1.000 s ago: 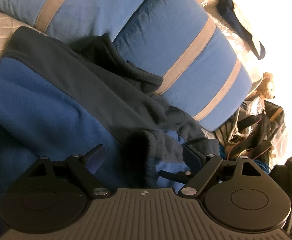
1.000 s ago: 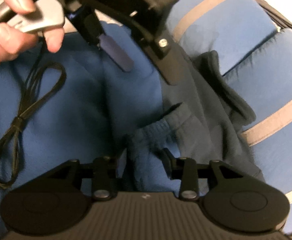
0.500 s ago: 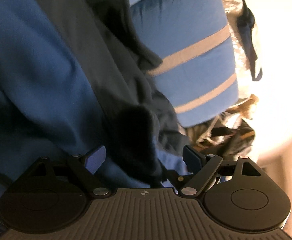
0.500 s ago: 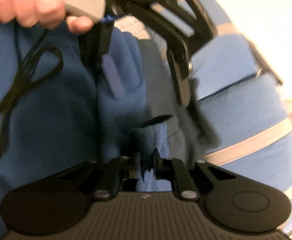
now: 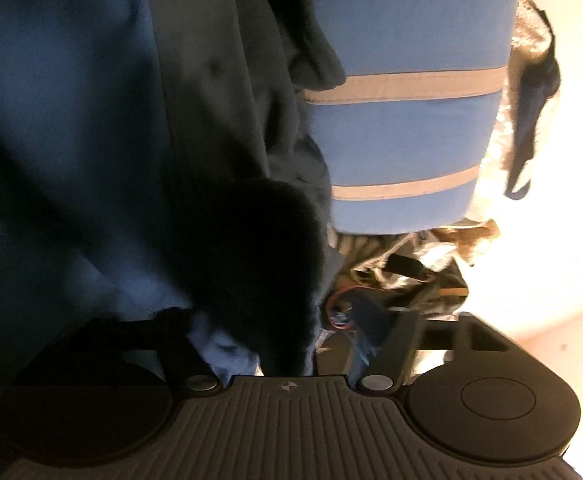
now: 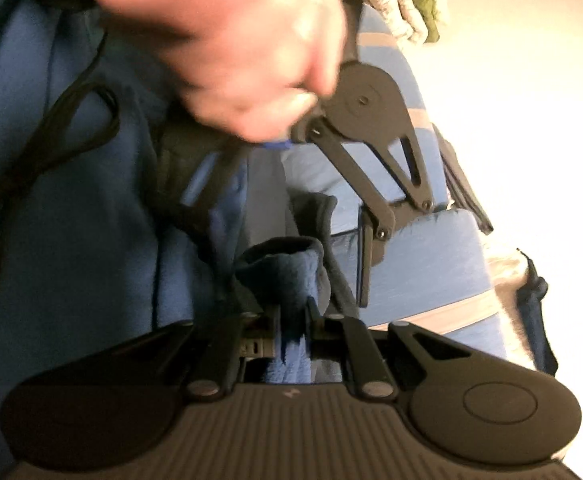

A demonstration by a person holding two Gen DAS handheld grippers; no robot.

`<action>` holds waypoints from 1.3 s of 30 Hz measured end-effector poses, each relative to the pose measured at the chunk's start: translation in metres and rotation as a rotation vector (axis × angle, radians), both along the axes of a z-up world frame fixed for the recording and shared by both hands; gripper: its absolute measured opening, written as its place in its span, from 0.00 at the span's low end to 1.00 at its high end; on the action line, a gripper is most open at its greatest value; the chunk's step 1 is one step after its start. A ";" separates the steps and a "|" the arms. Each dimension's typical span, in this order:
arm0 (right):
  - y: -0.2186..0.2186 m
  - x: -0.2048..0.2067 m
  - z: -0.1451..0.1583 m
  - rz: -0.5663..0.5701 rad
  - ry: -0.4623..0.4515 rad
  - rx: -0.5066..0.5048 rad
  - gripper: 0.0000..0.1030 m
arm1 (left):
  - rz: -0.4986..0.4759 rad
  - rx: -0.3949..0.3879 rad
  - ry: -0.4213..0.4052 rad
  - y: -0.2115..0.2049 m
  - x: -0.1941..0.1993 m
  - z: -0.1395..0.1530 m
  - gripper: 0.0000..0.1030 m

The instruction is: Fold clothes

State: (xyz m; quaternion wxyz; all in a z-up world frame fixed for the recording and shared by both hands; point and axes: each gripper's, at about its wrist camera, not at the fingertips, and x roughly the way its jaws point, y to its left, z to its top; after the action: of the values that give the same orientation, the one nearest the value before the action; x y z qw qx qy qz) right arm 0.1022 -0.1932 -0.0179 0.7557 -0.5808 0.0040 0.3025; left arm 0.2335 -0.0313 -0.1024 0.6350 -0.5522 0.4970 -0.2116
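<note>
We see the right hand-held gripper (image 6: 293, 322) with its two fingers drawn narrow and pinching the blue cuff (image 6: 287, 268) of a fleece jacket (image 6: 71, 240), so the cuff stands up between them. The jacket is blue with dark grey parts and it lies spread in front of a blue pillow (image 5: 407, 120) with beige stripes. In the left wrist view the left hand-held gripper (image 5: 275, 344) has a dark fold of the same jacket between its fingers, but the picture is dark and blurred there, so we cannot tell if the fingers really press on it. In the right wrist view a bare hand (image 6: 227, 40) holds the left tool above the jacket, and a black cord (image 6: 51, 136) hangs in a loop beside it.
</note>
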 end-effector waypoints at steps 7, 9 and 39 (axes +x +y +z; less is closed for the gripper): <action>-0.001 0.001 -0.003 0.020 -0.056 -0.025 0.11 | -0.009 0.043 -0.071 0.001 0.000 0.028 0.14; -0.002 0.003 -0.003 0.024 -0.070 -0.011 0.13 | -0.011 0.055 -0.091 0.001 0.000 0.036 0.13; -0.212 0.093 0.025 -0.553 0.554 0.488 0.96 | 0.154 -0.031 -0.414 0.056 0.028 0.212 0.13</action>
State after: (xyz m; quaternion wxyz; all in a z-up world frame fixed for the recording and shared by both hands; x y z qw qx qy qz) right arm 0.1948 -0.4048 0.0069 0.8931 -0.2602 0.2896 0.2254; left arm 0.2610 0.0243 0.1093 0.7294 -0.5429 0.3090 -0.2788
